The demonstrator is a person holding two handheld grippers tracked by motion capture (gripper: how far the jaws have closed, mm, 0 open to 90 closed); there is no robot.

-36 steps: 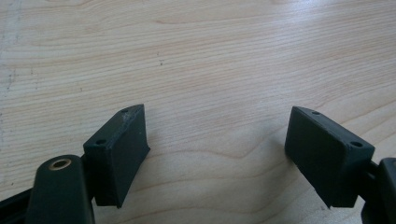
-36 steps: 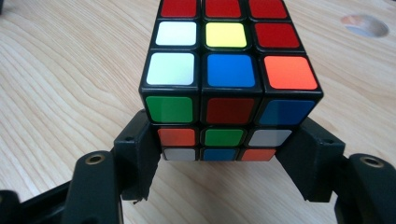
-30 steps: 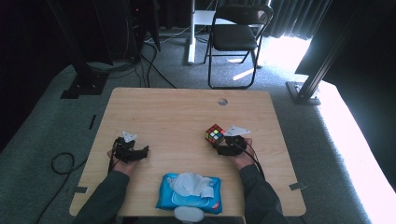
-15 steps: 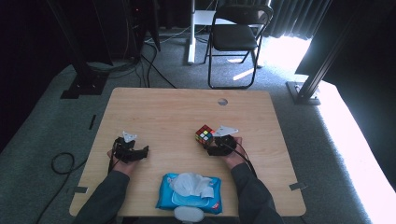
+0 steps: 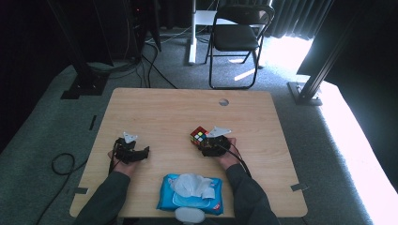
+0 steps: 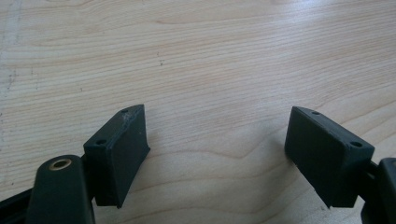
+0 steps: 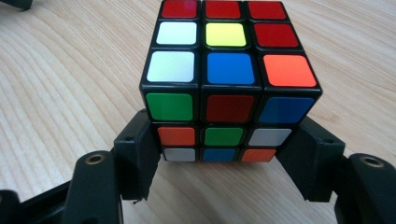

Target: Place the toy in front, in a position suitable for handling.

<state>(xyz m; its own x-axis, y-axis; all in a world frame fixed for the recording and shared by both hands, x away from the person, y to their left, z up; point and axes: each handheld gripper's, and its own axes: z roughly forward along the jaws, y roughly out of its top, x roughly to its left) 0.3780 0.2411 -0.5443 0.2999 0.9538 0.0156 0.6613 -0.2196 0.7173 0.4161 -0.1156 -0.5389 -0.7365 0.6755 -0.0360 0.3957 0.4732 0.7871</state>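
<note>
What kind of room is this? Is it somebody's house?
Probably not a house. It looks like a workroom or lab: a plain wooden table, a folding chair on grey carpet, dark curtains, and cables running across the floor.

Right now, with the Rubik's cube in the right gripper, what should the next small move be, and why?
Probably carry the Rubik's cube a little toward the open left gripper, which rests on the table with nothing between its jaws. The right gripper has the cube clamped by its lower part, so the grip looks firm enough for a short shift, and the wet wipes pack lies nearer the person.
</note>
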